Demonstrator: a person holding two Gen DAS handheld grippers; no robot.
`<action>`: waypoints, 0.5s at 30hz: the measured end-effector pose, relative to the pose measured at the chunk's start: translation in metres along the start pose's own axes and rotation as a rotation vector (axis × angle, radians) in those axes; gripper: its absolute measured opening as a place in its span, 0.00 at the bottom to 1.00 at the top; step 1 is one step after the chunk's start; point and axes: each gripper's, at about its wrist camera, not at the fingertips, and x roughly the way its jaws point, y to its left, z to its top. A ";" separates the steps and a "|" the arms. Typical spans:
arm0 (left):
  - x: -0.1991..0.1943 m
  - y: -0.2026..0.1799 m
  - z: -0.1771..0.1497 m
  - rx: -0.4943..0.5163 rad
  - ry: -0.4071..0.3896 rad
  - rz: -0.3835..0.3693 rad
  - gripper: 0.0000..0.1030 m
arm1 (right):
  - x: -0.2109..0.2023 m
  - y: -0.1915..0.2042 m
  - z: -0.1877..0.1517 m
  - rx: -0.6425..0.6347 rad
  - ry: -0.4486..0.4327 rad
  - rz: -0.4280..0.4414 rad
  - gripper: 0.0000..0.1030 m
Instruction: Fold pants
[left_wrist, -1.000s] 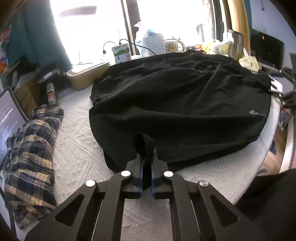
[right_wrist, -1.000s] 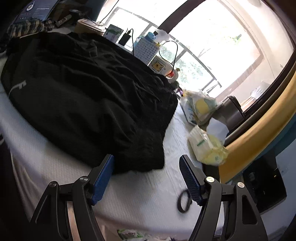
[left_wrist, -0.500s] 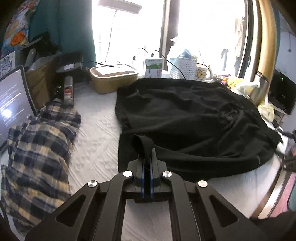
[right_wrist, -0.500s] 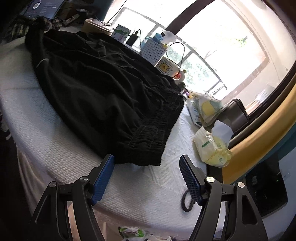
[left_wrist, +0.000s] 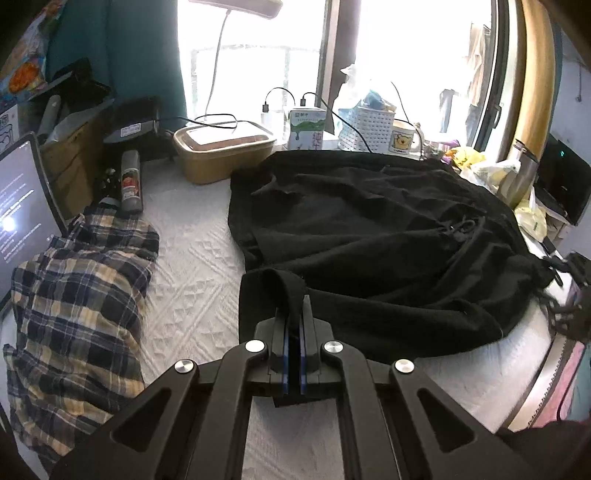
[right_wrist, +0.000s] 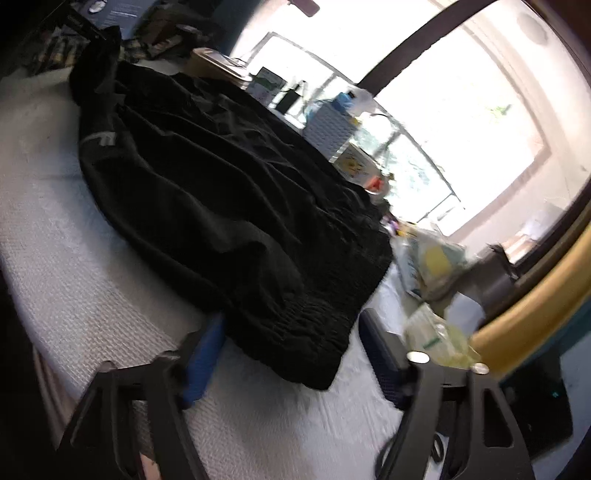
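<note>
Black pants (left_wrist: 369, 236) lie spread and rumpled on a white textured table (left_wrist: 192, 266). My left gripper (left_wrist: 294, 314) is shut on a fold of the pants' near-left edge. In the right wrist view the pants (right_wrist: 229, 206) reach to the ribbed waistband near the camera. My right gripper (right_wrist: 291, 332) is open, and its blue-padded fingers (right_wrist: 207, 350) straddle the waistband corner, which lies between them on the table (right_wrist: 55, 266).
A plaid shirt (left_wrist: 74, 302) lies bunched at the left beside a laptop screen (left_wrist: 18, 206). A tan lidded box (left_wrist: 221, 151), a carton, a white basket and a mug stand along the window. Yellow packets (right_wrist: 432, 332) and a metal cup sit at the right.
My left gripper has pulled the pants' edge leftward across the table, bunching the cloth. My right gripper has moved forward until the waistband corner lies between its open fingers.
</note>
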 end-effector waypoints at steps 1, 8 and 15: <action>-0.002 0.000 -0.002 0.002 -0.003 -0.008 0.02 | 0.001 0.001 0.000 -0.001 -0.008 0.005 0.41; -0.028 0.003 -0.013 -0.003 -0.058 -0.043 0.02 | -0.009 -0.013 -0.001 0.109 -0.061 0.022 0.30; -0.061 -0.006 -0.014 0.024 -0.101 -0.060 0.02 | -0.051 -0.035 0.001 0.292 -0.128 0.054 0.24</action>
